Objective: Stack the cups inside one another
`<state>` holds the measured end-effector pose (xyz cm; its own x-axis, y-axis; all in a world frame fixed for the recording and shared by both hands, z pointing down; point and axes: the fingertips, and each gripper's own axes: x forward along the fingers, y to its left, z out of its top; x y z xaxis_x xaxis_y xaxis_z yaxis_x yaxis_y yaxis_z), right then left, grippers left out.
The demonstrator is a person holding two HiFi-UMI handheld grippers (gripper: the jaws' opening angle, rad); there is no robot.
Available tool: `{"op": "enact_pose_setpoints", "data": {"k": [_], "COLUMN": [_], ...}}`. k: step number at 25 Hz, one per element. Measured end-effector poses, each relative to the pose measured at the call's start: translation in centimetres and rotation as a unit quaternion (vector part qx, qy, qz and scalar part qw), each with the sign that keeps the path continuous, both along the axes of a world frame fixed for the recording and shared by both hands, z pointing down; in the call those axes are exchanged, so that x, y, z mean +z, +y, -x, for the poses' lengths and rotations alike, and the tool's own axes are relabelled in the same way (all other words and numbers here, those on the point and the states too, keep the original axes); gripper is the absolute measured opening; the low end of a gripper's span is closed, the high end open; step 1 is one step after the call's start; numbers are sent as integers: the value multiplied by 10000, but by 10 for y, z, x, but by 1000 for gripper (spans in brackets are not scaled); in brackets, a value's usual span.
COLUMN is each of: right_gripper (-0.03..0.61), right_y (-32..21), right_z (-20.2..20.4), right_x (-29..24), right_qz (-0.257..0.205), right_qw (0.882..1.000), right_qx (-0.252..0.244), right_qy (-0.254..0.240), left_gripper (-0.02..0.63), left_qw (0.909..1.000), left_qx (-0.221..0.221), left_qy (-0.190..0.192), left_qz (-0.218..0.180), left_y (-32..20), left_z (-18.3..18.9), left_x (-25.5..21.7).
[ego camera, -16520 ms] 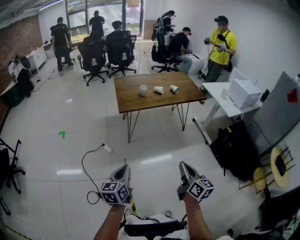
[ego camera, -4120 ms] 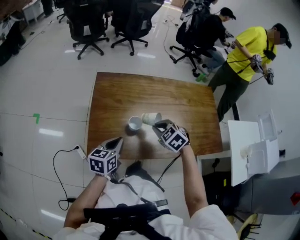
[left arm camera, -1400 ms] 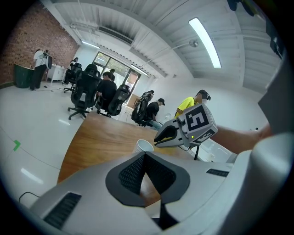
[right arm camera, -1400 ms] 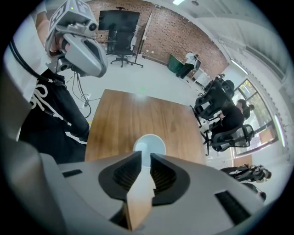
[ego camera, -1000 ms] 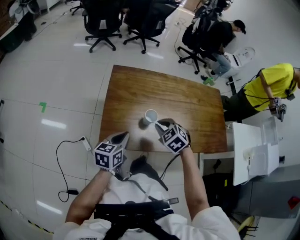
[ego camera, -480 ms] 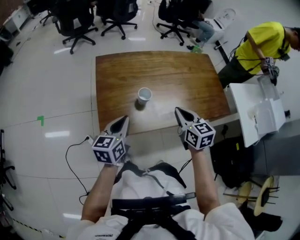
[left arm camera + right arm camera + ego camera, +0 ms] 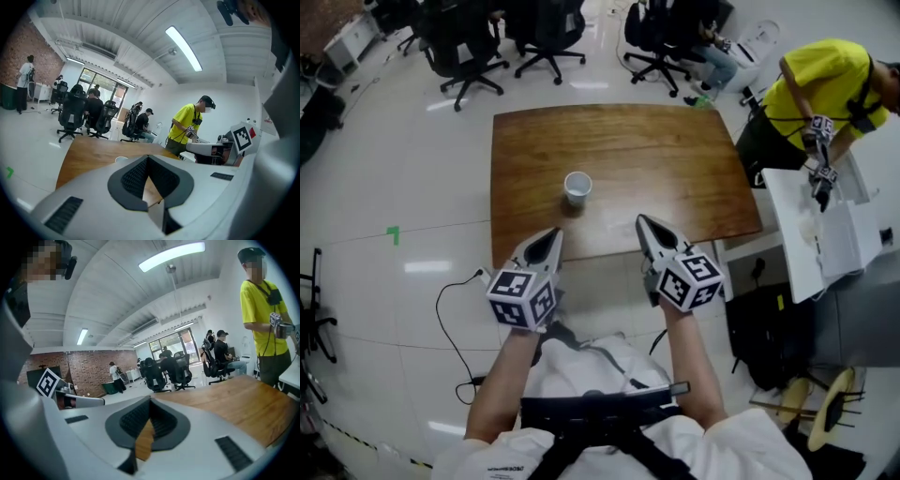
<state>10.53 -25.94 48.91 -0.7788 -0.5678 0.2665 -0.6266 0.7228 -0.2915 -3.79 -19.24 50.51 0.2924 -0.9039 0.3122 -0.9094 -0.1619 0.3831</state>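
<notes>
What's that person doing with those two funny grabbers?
A person holds a left hand-held gripper and a right hand-held gripper by the near edge of the brown wooden table. Both are shut and empty. One white paper cup stands upright on the table, untouched; any cups nested inside it can't be made out.

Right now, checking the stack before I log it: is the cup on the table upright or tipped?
Upright: the white cup stands on the wooden table, its round open mouth facing up in the head view.
</notes>
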Motion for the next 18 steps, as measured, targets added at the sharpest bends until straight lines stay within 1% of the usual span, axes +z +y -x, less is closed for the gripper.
{"op": "enact_pose_setpoints", "data": {"k": [3,9,13,18], "right_gripper": [2,2,2,2], "right_y": [5,6,5,5], "right_z": [-5,-6,-14,-11], "right_x": [3,4,2,-3], "right_qz": [11,25,1,-55], "right_qw": [9999,9996,9997,9997], "right_qx": [-151,-262,-250,-232], "right_qy": [-38,-69,-49,-62], "left_gripper": [-3,-3,-3,-3], "left_qw": [10000,9998,9998,9999], "left_qx": [-87,-210,-201,-122], "left_qy": [-44,-40,-19,-6], "left_qz": [-3,11,-40,-106], "left_y": [8,12,11,9], "left_z": [-12,-17,-25,-26], "left_x": [-4,-6,-10,-14]}}
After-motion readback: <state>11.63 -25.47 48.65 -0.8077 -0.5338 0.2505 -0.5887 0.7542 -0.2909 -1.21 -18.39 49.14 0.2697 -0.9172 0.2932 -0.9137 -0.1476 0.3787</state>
